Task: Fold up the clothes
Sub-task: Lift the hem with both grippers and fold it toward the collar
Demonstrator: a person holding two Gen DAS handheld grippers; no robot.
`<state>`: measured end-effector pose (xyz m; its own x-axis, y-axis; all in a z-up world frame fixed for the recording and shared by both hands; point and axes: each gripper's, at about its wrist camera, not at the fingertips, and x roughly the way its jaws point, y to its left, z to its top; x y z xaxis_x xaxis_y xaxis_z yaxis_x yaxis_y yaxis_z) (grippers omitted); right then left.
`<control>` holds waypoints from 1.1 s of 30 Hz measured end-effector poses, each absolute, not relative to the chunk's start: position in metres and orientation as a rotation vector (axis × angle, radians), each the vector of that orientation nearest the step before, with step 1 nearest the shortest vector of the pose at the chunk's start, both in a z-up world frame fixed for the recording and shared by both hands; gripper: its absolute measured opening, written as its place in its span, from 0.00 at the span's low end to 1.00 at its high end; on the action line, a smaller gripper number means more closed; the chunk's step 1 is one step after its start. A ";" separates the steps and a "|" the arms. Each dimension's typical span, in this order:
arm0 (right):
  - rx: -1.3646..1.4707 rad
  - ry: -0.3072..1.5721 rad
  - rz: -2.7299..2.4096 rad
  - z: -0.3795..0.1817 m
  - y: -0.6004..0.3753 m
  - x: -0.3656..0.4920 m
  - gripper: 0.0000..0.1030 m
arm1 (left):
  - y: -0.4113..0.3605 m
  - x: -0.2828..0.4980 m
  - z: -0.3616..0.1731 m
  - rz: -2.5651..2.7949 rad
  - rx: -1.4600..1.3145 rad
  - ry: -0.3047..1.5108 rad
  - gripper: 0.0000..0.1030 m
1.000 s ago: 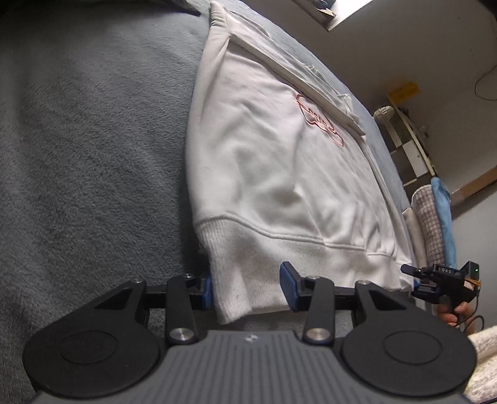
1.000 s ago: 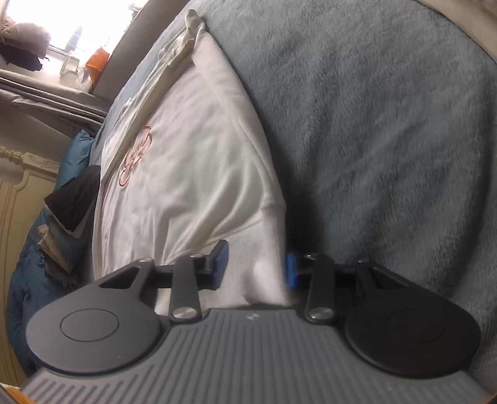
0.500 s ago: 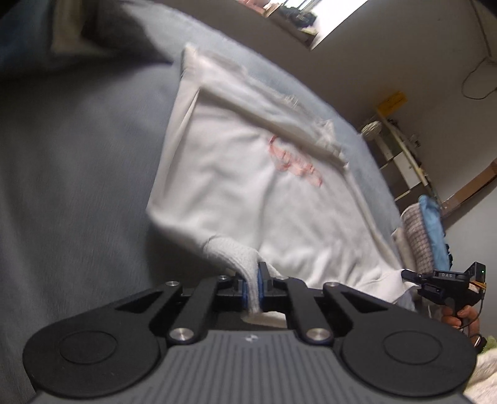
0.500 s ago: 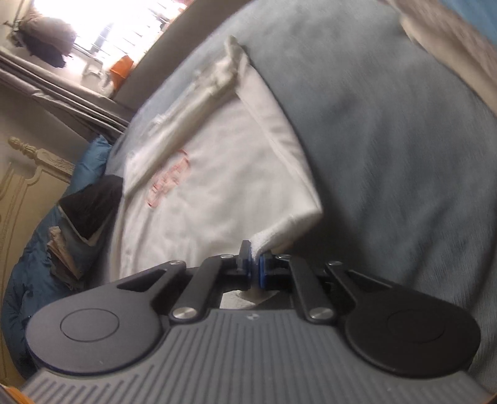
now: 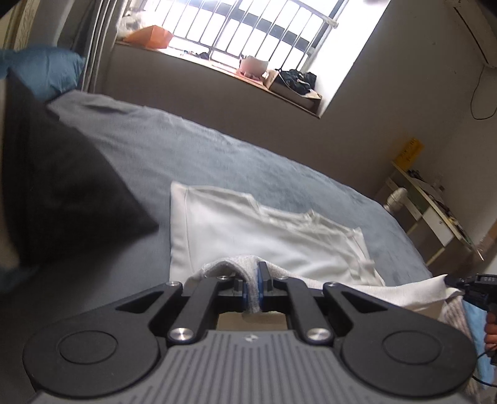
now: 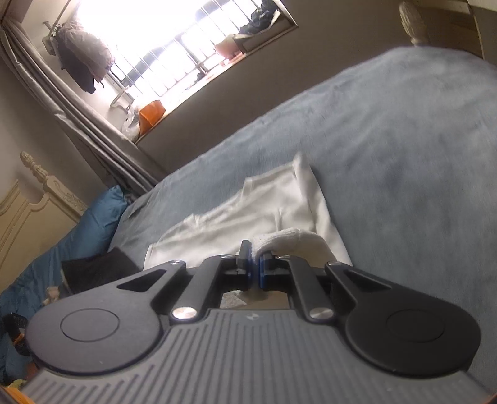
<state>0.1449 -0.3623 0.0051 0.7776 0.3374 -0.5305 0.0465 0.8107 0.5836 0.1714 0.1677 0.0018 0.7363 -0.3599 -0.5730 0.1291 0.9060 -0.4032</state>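
Left wrist view: grey bed blanket (image 5: 279,161), white sweatshirt (image 5: 248,230) lying on it, ribbed hem (image 5: 248,264) lifted; my left gripper (image 5: 253,287) clamped on hem, my right gripper (image 6: 255,270) pinching its other corner.

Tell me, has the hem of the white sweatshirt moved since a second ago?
Yes. The ribbed hem, then flat on the grey blanket, is now pinched in both grippers, lifted and carried toward the collar end, in the window's direction.

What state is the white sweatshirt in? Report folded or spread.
Mid-fold: both tools, left tool and right tool, pinch the white sweatshirt by its ribbed hem, lifted over its body.
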 end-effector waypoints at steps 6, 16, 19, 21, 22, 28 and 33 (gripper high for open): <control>0.629 0.625 0.124 0.000 -0.363 0.217 0.03 | 0.155 0.245 -0.004 -0.225 -0.357 0.663 0.07; 0.859 0.783 0.005 -0.091 -0.388 0.312 0.32 | 0.176 0.339 -0.079 -0.103 -0.622 0.838 0.52; 0.911 0.787 -0.026 -0.112 -0.402 0.304 0.38 | 0.200 0.331 -0.087 -0.096 -0.747 0.775 0.54; 0.942 0.724 -0.032 -0.110 -0.415 0.286 0.43 | 0.215 0.318 -0.083 -0.104 -0.812 0.726 0.55; 0.958 0.694 -0.034 -0.109 -0.421 0.277 0.43 | 0.219 0.308 -0.080 -0.118 -0.821 0.709 0.56; 1.116 0.740 0.092 -0.102 -0.413 0.189 0.48 | 0.217 0.220 -0.067 -0.323 -0.748 0.778 0.64; 1.309 0.914 0.043 -0.148 -0.375 0.115 0.51 | 0.197 0.159 -0.109 -0.407 -0.823 0.901 0.72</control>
<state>0.1149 -0.3749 -0.1481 0.6632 0.5085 -0.5492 0.4542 0.3097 0.8353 0.1594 0.1967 -0.1093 0.5750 -0.6264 -0.5263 -0.0185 0.6332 -0.7737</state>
